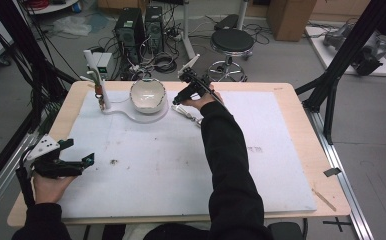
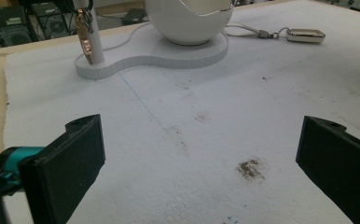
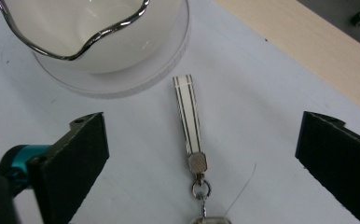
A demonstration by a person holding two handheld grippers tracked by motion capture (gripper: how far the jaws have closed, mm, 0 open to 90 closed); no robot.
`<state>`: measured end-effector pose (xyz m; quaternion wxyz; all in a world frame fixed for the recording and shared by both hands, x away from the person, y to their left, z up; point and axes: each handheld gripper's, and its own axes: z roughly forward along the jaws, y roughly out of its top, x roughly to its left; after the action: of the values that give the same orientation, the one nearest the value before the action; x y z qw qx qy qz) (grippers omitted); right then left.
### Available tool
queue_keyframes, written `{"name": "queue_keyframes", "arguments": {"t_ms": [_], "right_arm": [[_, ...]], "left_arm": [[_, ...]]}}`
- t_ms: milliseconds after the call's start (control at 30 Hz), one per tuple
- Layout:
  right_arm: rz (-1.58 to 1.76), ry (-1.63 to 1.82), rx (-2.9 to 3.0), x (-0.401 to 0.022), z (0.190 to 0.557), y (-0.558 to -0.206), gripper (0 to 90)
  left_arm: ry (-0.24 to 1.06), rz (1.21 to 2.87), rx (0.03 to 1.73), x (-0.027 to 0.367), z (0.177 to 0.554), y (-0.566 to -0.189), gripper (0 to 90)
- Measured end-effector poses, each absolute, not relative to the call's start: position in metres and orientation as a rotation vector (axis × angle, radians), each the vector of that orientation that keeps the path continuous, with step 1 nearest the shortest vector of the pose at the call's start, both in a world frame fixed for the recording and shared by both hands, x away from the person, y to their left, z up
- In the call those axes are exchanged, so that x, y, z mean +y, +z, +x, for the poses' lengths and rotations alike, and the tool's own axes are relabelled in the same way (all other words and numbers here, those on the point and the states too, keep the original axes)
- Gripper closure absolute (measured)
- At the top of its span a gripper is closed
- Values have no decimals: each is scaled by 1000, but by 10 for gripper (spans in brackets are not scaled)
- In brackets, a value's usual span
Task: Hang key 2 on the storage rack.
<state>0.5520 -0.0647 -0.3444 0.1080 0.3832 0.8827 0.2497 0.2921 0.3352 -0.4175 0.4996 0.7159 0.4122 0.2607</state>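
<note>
Fingers of the left gripper (image 1: 78, 162) are spread and empty, low over the white mat (image 1: 181, 165) at the table's left edge. Right gripper (image 1: 181, 97) hovers released above the key strap (image 3: 189, 121), just beside the bowl (image 1: 147, 95). Likely next: descend and clench the strap. Open room lies rightward.

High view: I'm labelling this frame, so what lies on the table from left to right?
Left hand-held gripper → white post with a hanging keychain → white bowl → right hand-held gripper → strap keychain lying on the mat.
</note>
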Motion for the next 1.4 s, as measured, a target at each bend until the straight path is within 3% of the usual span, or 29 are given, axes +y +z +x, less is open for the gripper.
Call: {"name": "queue_keyframes", "arguments": {"t_ms": [600,800,867,900,933,1033,1067,1100,1133,1233,1400], "right_arm": [[1052,574,2700,-41,565,-391,42],[1075,531,2734,-38,571,-408,97],[1092,533,2739,-36,573,-414,195],[1092,533,2739,-36,573,-414,195],[1094,525,2747,-34,574,-416,273],[1117,506,2721,-32,574,-419,395],[1117,506,2721,-32,574,-419,395],[1147,527,2712,-31,574,-418,512],[1147,527,2712,-31,574,-418,512],[1148,524,2699,-32,575,-416,692],[1180,517,2682,-37,575,-414,740]], "left_arm": [[628,1722,996,337,291,-417,17],[627,1722,998,337,292,-417,17],[627,1726,997,336,292,-417,17],[628,1727,996,336,292,-417,17],[628,1726,997,336,292,-417,17],[629,1726,997,336,292,-417,17],[629,1724,998,336,292,-417,17],[627,1724,998,336,292,-417,17],[628,1727,996,336,292,-417,17],[628,1726,996,336,292,-417,17],[630,1724,997,337,292,-417,17]]}}
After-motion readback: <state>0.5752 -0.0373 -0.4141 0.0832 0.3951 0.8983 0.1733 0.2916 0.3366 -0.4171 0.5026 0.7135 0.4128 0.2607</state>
